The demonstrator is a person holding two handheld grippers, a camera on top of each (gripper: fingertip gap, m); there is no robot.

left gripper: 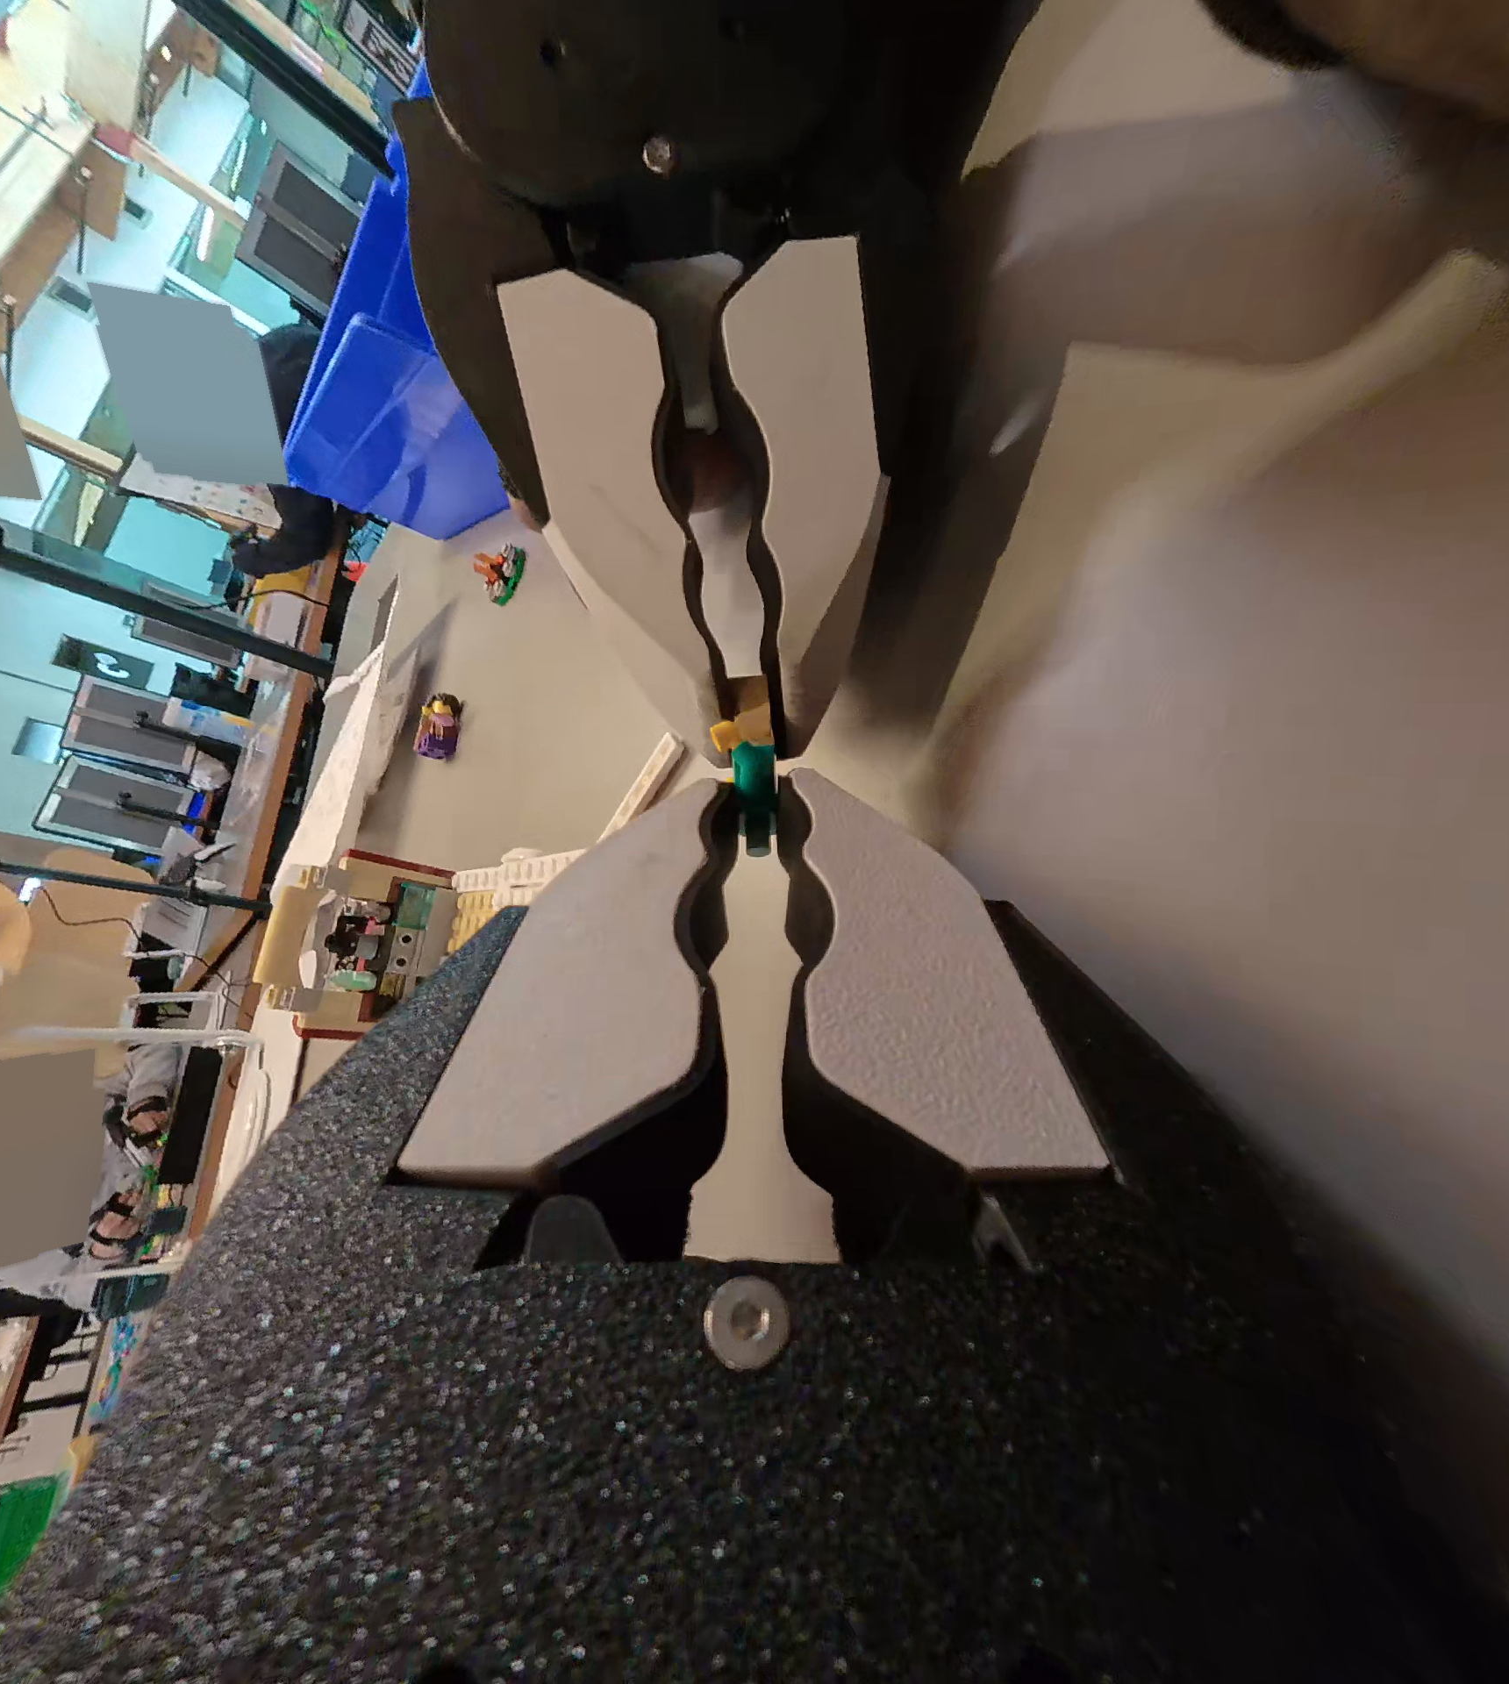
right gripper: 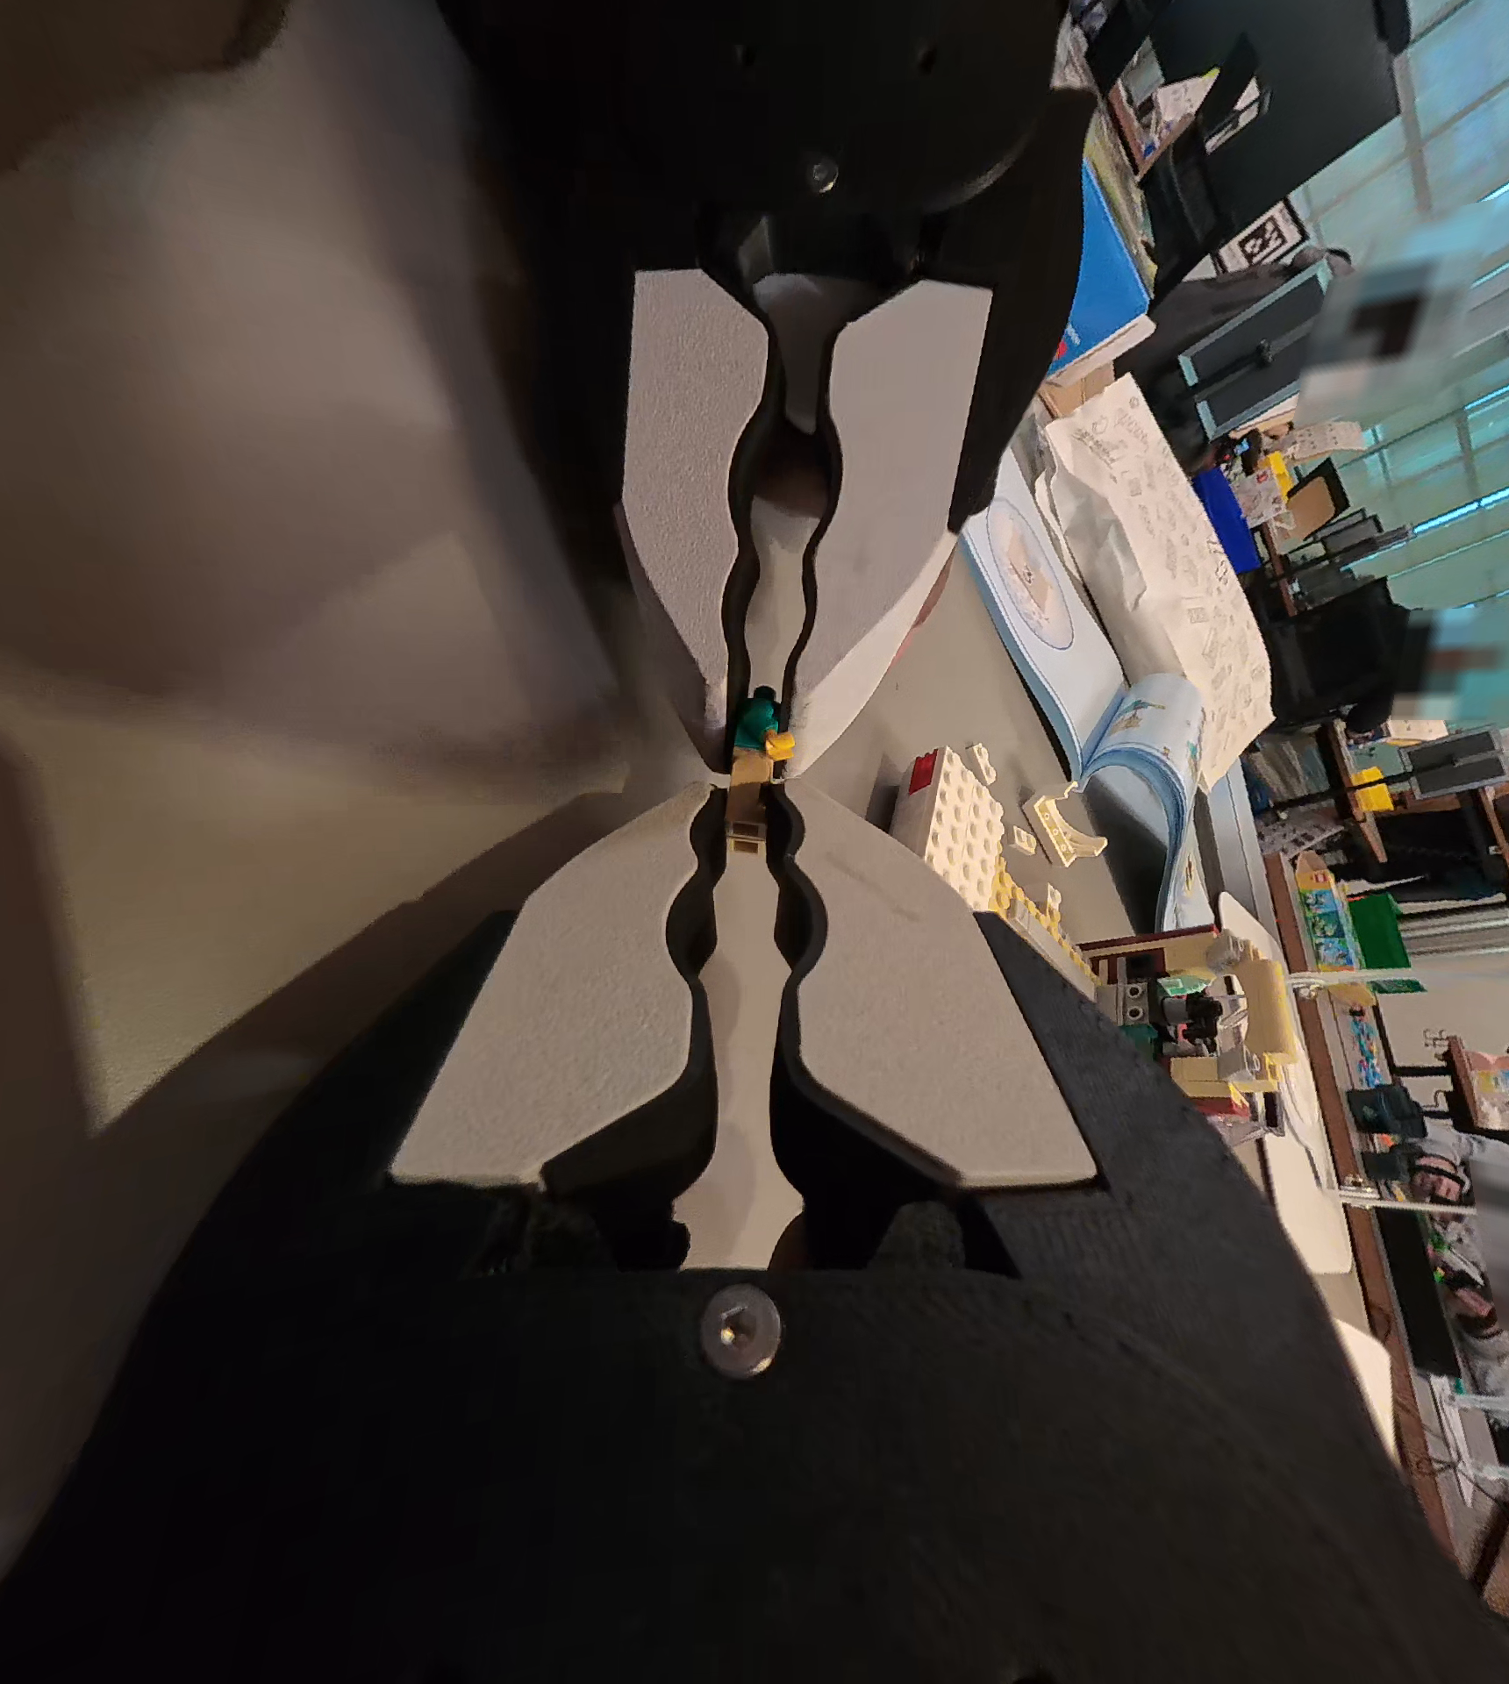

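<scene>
Left wrist view: both grippers, left [left gripper: 755, 802] and right [left gripper: 746, 720], clench one minifigure [left gripper: 751, 775] tip to tip, seemingly above open desk [left gripper: 550, 711] beside the white plate [right gripper: 960, 811].

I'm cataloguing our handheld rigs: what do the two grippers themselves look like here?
Both match: the left gripper and right gripper each have two broad light-grey fingers with wavy, black-lined inner edges, tapering to narrow tips. The fingers sit on a black, grainy-textured body with a silver screw at its centre. No cables or markings show.
</scene>
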